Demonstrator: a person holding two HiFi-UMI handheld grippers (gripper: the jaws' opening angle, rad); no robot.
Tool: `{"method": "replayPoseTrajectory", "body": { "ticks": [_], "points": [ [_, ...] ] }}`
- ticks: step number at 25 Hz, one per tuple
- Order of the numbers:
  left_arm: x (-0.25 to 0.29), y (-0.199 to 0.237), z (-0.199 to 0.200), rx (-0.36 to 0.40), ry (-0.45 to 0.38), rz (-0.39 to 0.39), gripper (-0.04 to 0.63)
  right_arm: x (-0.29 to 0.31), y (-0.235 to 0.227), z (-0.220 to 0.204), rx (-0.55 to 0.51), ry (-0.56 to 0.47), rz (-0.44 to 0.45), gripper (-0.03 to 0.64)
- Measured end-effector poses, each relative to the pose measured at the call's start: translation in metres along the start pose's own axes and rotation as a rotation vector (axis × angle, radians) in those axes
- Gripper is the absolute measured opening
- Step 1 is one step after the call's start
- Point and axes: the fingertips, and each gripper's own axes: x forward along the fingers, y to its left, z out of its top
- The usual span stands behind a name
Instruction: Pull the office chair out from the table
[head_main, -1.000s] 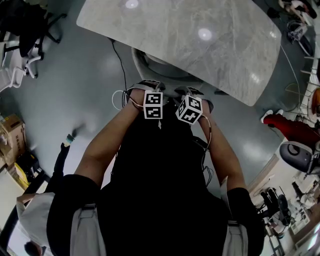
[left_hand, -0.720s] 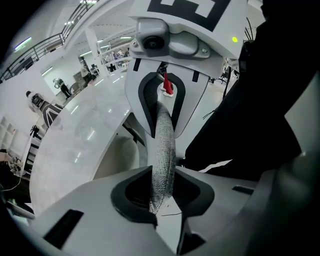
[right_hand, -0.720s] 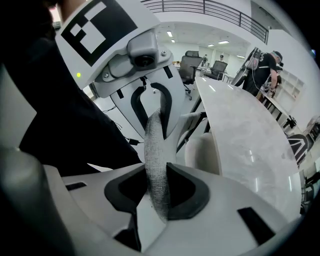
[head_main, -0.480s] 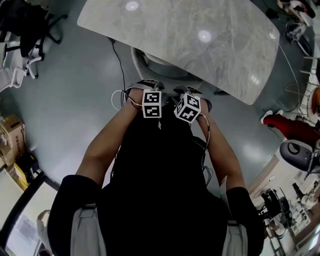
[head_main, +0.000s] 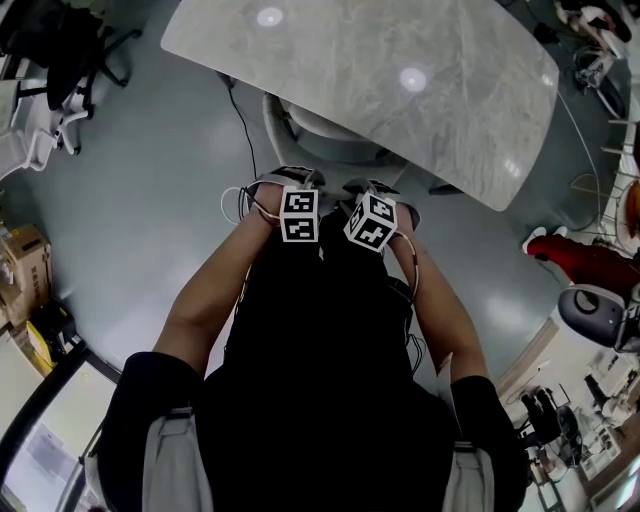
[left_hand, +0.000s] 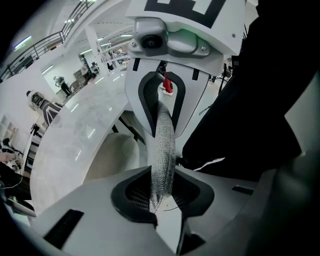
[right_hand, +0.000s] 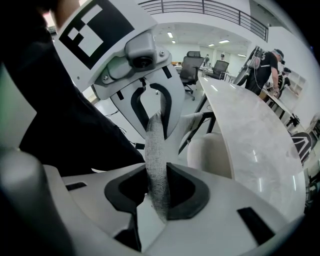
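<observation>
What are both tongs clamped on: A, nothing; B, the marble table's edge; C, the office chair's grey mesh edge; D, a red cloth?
C: the left tongs, whose jaws have just been closing, and the right tongs each pinch the office chair's grey mesh edge.

1. The office chair (left_hand: 163, 150) shows only as a narrow band of grey woven mesh, the rim of its back. The band (right_hand: 156, 165) stands on edge and is drawn nearly straight. Seat, arms and wheels cannot be made out. The rim lies just beside the table's near edge, apart from it.
2. The table (head_main: 420, 70) has a broad, round-cornered top of pale grey marbled stone. The top is glossy, level and bare, and rests on a cream rounded pedestal (head_main: 300, 125) beneath it.
</observation>
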Motion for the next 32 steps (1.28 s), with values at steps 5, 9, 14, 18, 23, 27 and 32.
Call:
{"method": "replayPoseTrajectory", "body": {
  "ticks": [5,9,14,18,23,27,32],
  "points": [
    [-0.005,-0.014,-0.007,-0.005,0.012,-0.002,0.084,0.002,0.016,0.005,-0.004,0.004,0.014,0.107],
    [-0.004,-0.028,-0.003,-0.003,0.005,-0.004,0.084,0.002,0.029,-0.001,-0.009,0.014,0.009,0.107],
    [-0.011,-0.045,-0.012,0.009,-0.004,-0.006,0.084,0.005,0.047,0.008,-0.008,0.035,-0.003,0.104],
    [-0.014,-0.065,-0.018,0.023,-0.011,-0.010,0.084,0.009,0.068,0.010,0.015,0.041,-0.022,0.104],
    [-0.023,-0.089,-0.034,0.059,-0.016,-0.016,0.084,0.015,0.095,0.023,0.054,0.036,-0.041,0.104],
    [-0.030,-0.109,-0.044,0.084,-0.020,-0.026,0.084,0.019,0.117,0.031,0.075,0.031,-0.058,0.104],
    [-0.031,-0.137,-0.047,0.100,-0.014,-0.044,0.083,0.021,0.143,0.030,0.089,0.028,-0.065,0.104]
  ]
}}
